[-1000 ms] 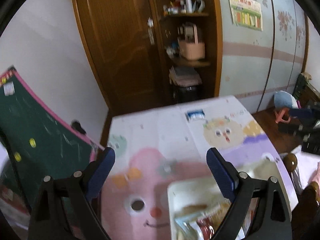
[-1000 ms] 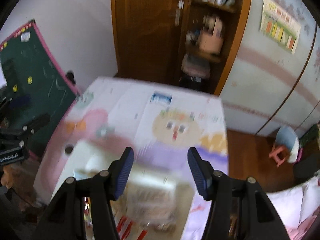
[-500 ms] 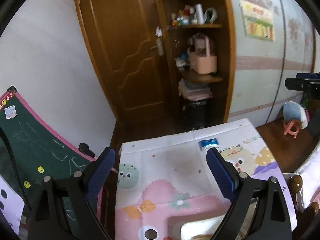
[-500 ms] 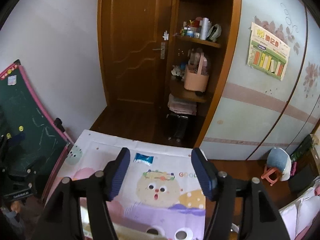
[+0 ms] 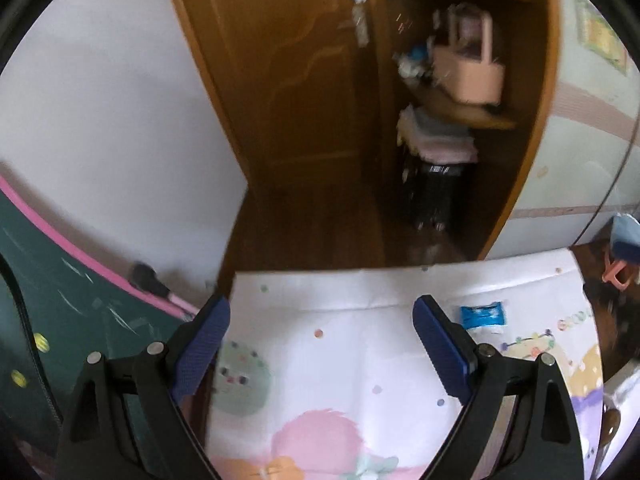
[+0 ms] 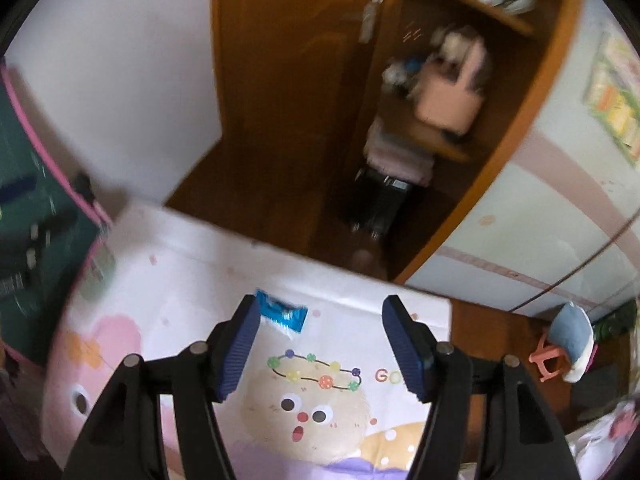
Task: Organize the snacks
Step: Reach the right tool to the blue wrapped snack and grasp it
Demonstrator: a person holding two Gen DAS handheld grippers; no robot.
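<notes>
A small blue snack packet [image 5: 483, 315] lies near the far edge of the cartoon-printed tablecloth [image 5: 352, 344], just right of my left gripper's right finger. My left gripper [image 5: 320, 344] hangs open above the cloth with nothing between its fingers. In the right wrist view the same blue snack packet [image 6: 285, 314] lies by the tip of the left finger, partly hidden behind it. My right gripper [image 6: 320, 344] is open over the tablecloth [image 6: 344, 392] and holds nothing. Both views are blurred by motion.
A green chalkboard with a pink frame [image 5: 80, 312] leans against the wall at the left. Beyond the table stand a wooden door [image 5: 288, 80] and open shelves with a pink basket [image 5: 472, 76]. A small pink stool [image 6: 560, 348] stands on the floor at the right.
Both grippers have swept toward the table's far end; the white tray of snacks has dropped out of view and the blue packet now lies close to both. The right jaws widened slightly.
</notes>
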